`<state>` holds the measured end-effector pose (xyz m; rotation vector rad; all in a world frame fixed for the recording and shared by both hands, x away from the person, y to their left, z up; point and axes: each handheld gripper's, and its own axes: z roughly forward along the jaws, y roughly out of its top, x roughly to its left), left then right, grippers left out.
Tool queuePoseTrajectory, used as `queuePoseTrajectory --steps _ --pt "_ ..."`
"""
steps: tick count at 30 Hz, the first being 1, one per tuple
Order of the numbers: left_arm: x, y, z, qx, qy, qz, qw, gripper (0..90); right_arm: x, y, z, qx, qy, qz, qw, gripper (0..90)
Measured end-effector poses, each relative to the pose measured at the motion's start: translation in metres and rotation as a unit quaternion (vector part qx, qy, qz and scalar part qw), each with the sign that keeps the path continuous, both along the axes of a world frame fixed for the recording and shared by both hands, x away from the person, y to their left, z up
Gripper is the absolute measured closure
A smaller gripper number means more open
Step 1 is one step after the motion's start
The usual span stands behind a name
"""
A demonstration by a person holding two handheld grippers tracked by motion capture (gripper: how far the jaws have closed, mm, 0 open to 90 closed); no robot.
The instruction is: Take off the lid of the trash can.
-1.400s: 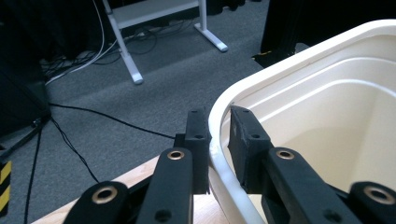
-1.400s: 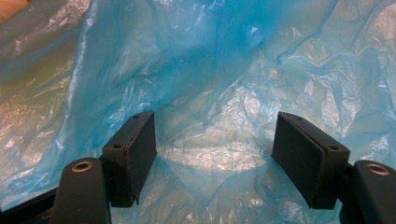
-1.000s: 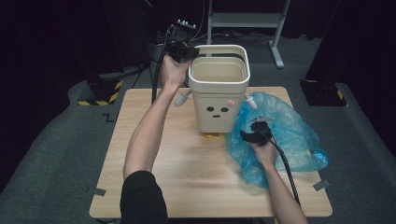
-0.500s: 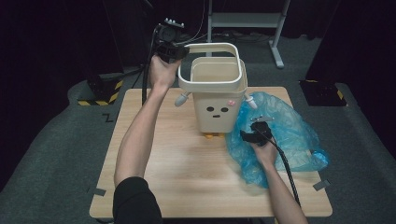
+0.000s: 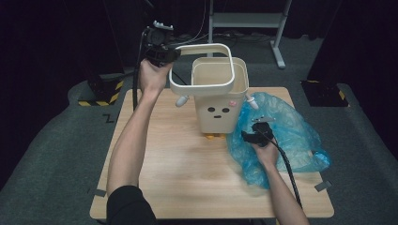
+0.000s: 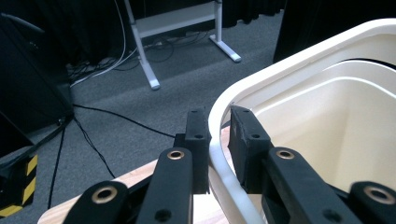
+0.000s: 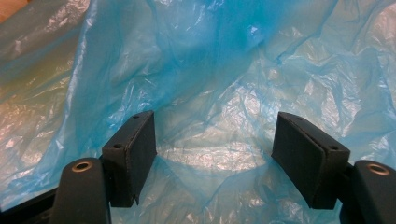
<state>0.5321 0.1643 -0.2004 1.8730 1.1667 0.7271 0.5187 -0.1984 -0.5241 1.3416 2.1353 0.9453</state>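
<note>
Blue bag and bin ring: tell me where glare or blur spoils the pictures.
Right gripper view: white glare patches on the blue plastic bag, creases sharp. Left gripper view: the ring and left gripper sharp, the floor behind slightly soft. High view: table evenly lit, surroundings dark, bin clear.

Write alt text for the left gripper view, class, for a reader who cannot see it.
The left gripper has its two black jaws closed on the cream rim ring of a cream bin, seen from close up. Beyond lie grey carpet, black cables and a white stand's legs; a strip of wooden table shows below.
</note>
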Motion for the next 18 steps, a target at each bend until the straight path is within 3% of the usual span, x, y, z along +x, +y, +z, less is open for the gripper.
queuePoseTrajectory --steps 18 --pt "-0.017 0.029 0.003 -0.008 -0.007 0.021 0.9997 78.1 0.0 0.0 0.0 0.0 0.0 0.0 1.0 29.8"
